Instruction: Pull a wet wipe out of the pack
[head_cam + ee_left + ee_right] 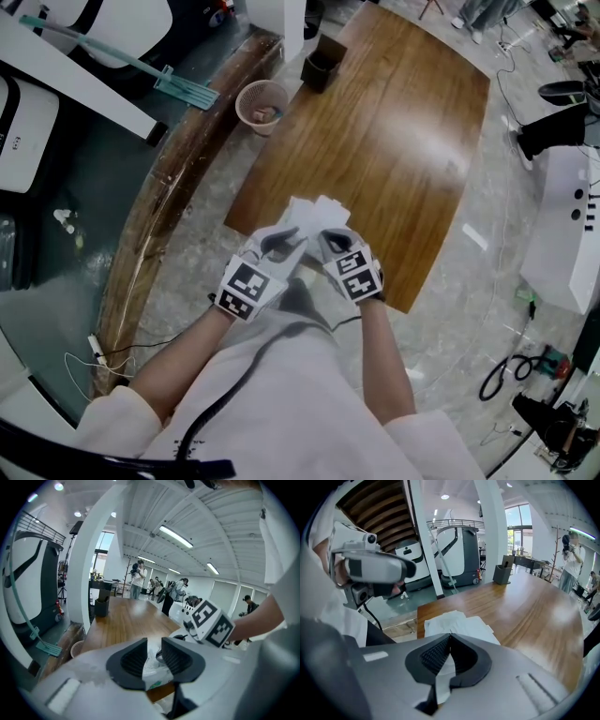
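At the near corner of the wooden table (394, 141), both grippers meet over a small heap of white wipes (317, 216). In its own view, my left gripper (153, 644) stands open, and the white wet wipe pack (157, 670) with green print shows in the gap between its jaws. My right gripper (450, 637) is shut on a white wipe (443, 670), a strip of which runs down between its pads. More white wipes (459, 623) lie flat on the table just beyond it. In the head view the left gripper (296, 243) and right gripper (321, 241) nearly touch.
A round wastebasket (262, 105) stands on the floor by the table's far left edge. A black box (322, 67) sits at the table's far corner. A green broom (122, 58) lies at the left, white machines (562, 225) and cables (506, 370) at the right.
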The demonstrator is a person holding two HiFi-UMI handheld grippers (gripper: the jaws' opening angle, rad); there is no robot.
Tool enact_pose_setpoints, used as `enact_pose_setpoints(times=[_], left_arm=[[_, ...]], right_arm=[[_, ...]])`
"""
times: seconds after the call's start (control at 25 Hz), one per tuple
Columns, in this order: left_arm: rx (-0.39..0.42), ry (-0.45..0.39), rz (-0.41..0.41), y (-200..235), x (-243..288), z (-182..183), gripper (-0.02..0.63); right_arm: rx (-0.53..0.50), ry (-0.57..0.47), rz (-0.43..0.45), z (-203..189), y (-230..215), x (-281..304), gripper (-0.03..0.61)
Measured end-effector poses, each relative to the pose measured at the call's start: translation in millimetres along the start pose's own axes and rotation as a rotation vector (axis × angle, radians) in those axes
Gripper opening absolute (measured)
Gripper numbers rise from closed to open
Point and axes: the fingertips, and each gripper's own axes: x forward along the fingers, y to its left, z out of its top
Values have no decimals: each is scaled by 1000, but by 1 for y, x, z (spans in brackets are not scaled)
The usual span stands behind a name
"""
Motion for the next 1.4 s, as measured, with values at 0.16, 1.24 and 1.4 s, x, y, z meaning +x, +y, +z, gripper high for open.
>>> enact_pose_setpoints(times=[0.16,1.24,1.4], left_arm=[[87,76,3,-2,29,-24,169],[-19,152,52,34,65,-61,5],[-21,154,28,35,64,-63,5]], right_arm=[[13,-3,6,0,4,-1,11],[70,-130,24,21,1,-16,9],[83,-160,-3,27,2,-23,9]])
